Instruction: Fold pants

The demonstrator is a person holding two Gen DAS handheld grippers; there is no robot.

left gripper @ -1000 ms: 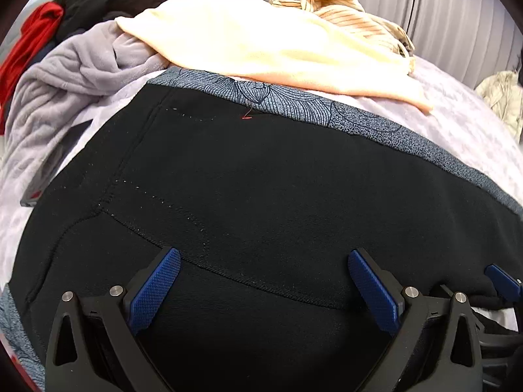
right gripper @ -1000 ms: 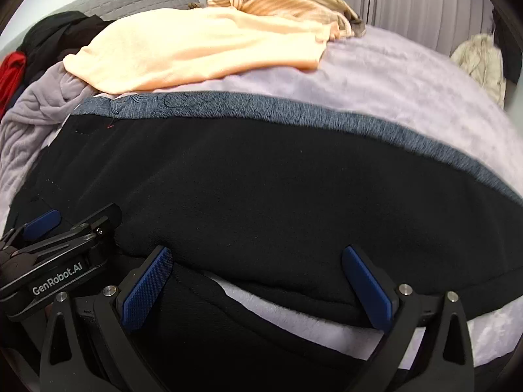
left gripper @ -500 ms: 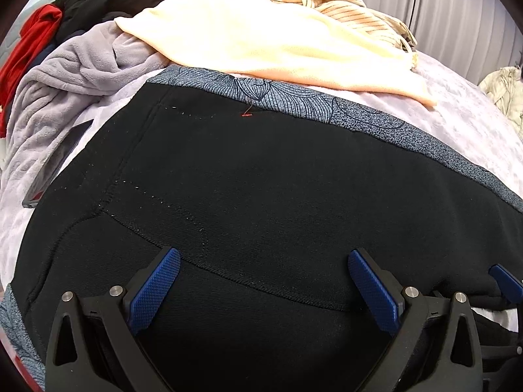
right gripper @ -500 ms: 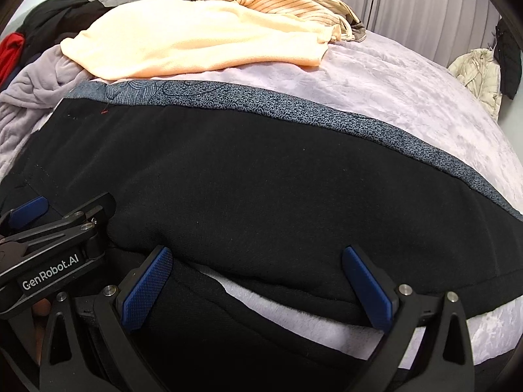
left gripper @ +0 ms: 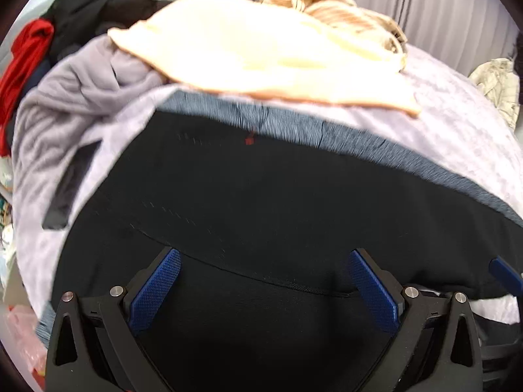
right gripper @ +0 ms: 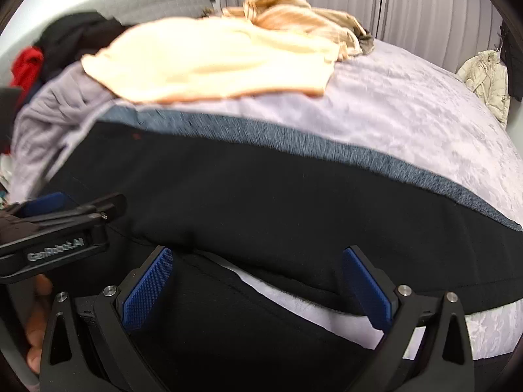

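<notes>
Black pants (left gripper: pixel 261 202) with a blue-grey patterned side stripe (left gripper: pixel 327 134) lie spread across the lavender bed; they also show in the right wrist view (right gripper: pixel 278 202). My left gripper (left gripper: pixel 264 281) is open and empty, fingers wide apart just above the pants near a curved seam. My right gripper (right gripper: pixel 256 277) is open and empty over the near edge of the pants, where a gap of bedspread (right gripper: pixel 294 297) shows between two black layers. The left gripper's body (right gripper: pixel 59 228) appears at the left of the right wrist view.
A cream-peach garment (left gripper: pixel 261 55) and a striped tan one (left gripper: pixel 343 16) lie beyond the pants. A grey fleece (left gripper: pixel 75 98), red cloth (left gripper: pixel 26 55) and black clothes (left gripper: pixel 91 3) pile up at far left. A pale jacket (right gripper: pixel 487 78) sits at far right. A dark flat object (left gripper: pixel 72 179) lies left.
Both grippers have pulled back and risen a little, so the pants look smaller and more bedspread shows. Both stay open. The pants have not moved.
</notes>
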